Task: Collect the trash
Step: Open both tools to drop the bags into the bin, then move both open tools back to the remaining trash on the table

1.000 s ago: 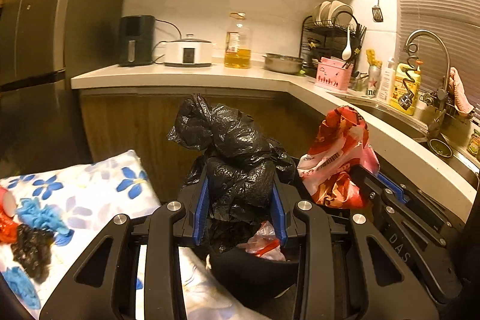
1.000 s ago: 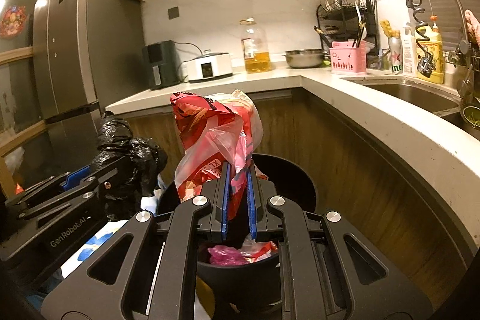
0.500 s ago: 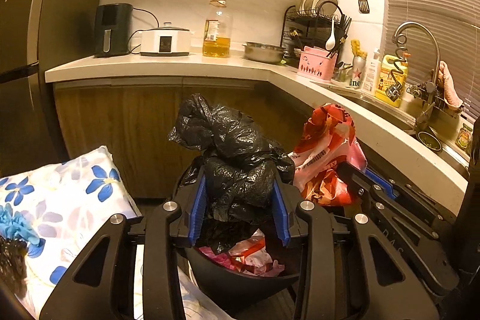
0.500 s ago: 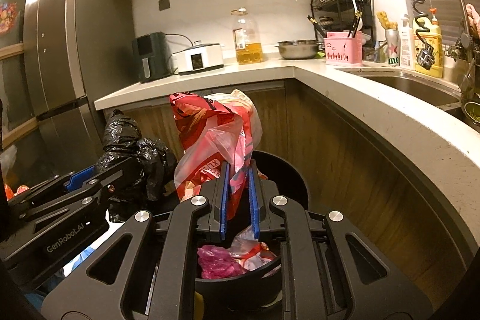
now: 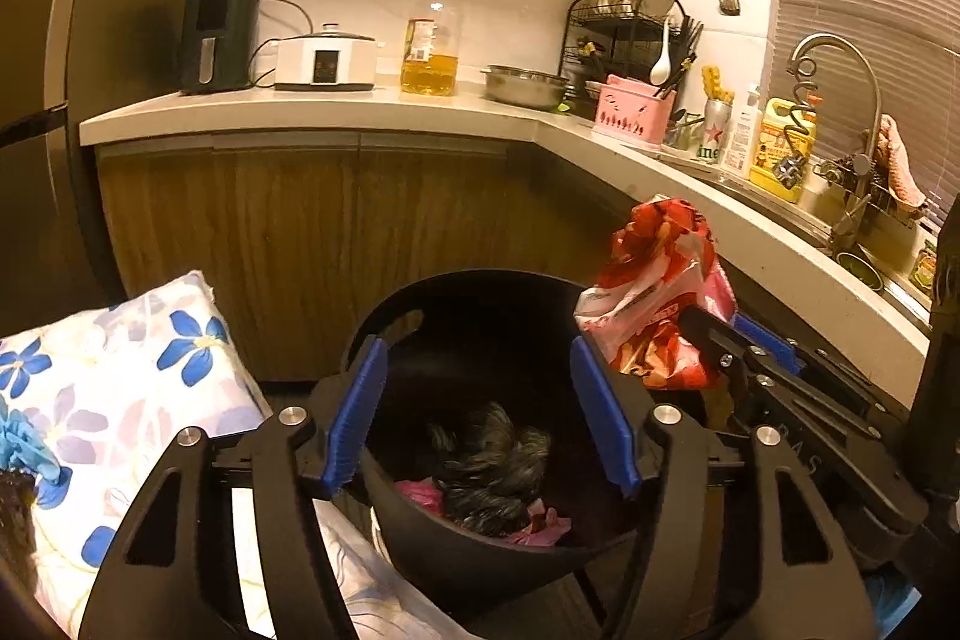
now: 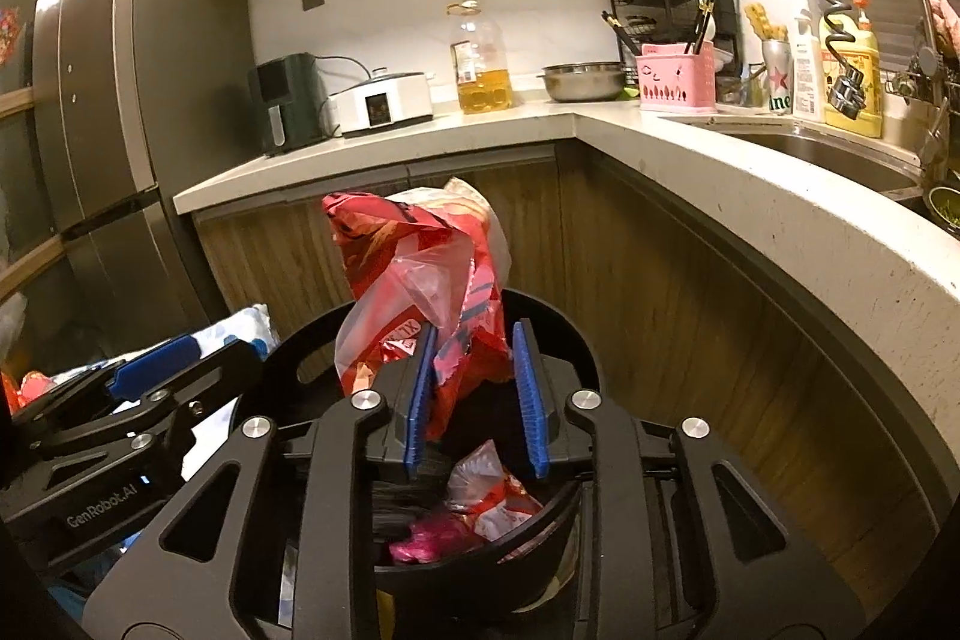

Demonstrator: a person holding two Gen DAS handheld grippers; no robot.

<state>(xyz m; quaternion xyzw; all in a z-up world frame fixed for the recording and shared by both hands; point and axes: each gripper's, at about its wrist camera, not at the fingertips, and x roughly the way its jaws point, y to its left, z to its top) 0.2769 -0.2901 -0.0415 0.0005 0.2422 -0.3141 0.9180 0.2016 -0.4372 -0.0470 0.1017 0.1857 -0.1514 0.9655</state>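
Two releases under way over round black plastic bin [image 5: 480,550]. Left gripper [image 5: 477,415] jaws opening, empty; crumpled black bag [image 5: 489,472] seen inside bin. Right gripper [image 6: 474,394] jaws opening around red-and-clear plastic bag [image 6: 420,274], not yet dropped. Full spread judged needed next.

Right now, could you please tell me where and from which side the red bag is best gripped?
Grip the red bag at its bunched lower part, where the plastic narrows; its top billows wide and loose. Come from the near side, roughly level, as the right gripper does: its jaws are opening with the bag between them, above the bin.
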